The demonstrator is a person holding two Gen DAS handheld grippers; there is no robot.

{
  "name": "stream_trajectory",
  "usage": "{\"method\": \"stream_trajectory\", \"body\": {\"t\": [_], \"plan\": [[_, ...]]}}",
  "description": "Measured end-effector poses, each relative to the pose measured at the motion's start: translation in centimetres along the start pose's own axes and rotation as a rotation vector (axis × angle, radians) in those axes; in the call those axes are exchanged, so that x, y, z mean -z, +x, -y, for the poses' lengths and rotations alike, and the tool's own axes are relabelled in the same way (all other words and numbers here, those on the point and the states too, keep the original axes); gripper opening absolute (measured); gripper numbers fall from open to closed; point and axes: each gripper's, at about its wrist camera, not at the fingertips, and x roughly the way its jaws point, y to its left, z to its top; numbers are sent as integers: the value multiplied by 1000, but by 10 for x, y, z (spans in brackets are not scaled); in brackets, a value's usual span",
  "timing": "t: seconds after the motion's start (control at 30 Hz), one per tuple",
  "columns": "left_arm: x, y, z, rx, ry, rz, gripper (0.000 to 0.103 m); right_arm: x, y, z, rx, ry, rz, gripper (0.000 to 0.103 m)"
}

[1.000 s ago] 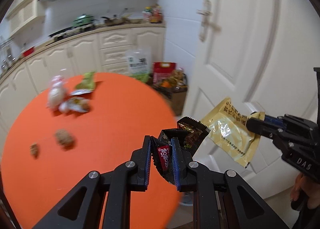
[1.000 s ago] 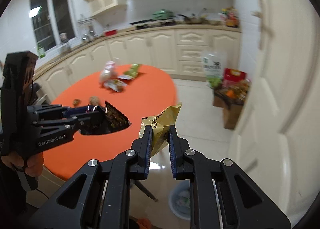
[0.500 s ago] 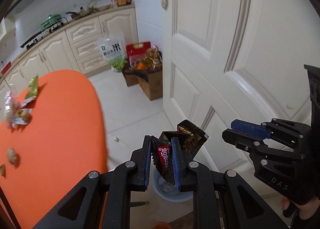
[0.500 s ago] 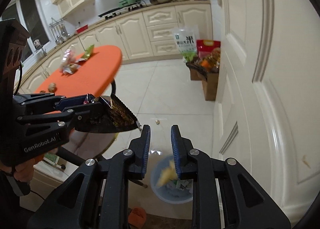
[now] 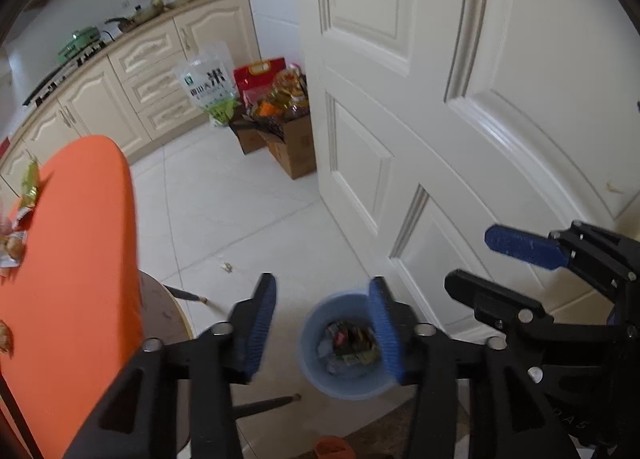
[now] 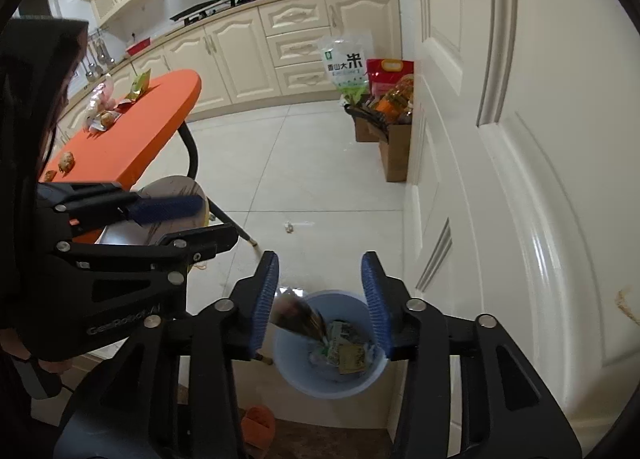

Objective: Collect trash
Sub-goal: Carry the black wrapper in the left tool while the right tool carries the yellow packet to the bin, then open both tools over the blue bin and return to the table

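A light blue trash bin [image 5: 316, 369] stands on the floor by the white door, with wrappers inside; it also shows in the right wrist view [image 6: 296, 377]. My left gripper [image 5: 322, 323] is open and empty above the bin. My right gripper [image 6: 320, 295] is open and empty above it too. A dark wrapper [image 6: 298, 317] is falling at the bin's rim. A yellow wrapper [image 6: 350, 357] lies in the bin. More wrappers [image 6: 138, 85] and food scraps [image 6: 66, 159] lie on the orange table [image 6: 136, 131].
A white door [image 5: 460, 99] stands close on the right. Cardboard boxes with groceries [image 5: 280, 127] and a rice bag [image 5: 208, 85] stand by the cabinets. A round stool [image 6: 168, 195] is under the table edge. A small scrap [image 6: 288, 227] lies on the tiled floor.
My left gripper has opened and dropped the dark wrapper toward the bin. My right gripper let go of the yellow wrapper earlier and has opened wider. Both views have tilted down toward the bin.
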Motion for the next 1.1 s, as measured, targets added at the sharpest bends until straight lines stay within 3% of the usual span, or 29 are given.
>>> {"method": "stream_trajectory", "body": {"t": [0.2,0.33,0.43,0.6,0.73,0.8,0.97,1.1], "plan": [[10,-42,-10,-56,-34,89,46,-7,-15,-19,-14,-19,38,62],[25,-79,-23,-102,-64,156,49,-16,-31,-43,-31,-26,78,91],[40,-109,-40,-144,-95,206,49,-24,-47,-72,-80,-44,125,92],[90,-159,-83,-242,-182,280,60,-37,-62,-122,-118,-84,169,102],[133,-191,-120,-300,-259,296,61,-50,-63,-173,-156,-145,177,102],[151,-203,-140,-333,-298,300,67,-57,-59,-195,-170,-168,174,103],[190,-215,-192,-388,-402,287,71,-68,-39,-246,-204,-223,149,103],[203,-207,-239,-416,-469,247,71,-75,-12,-283,-218,-268,118,103]]}}
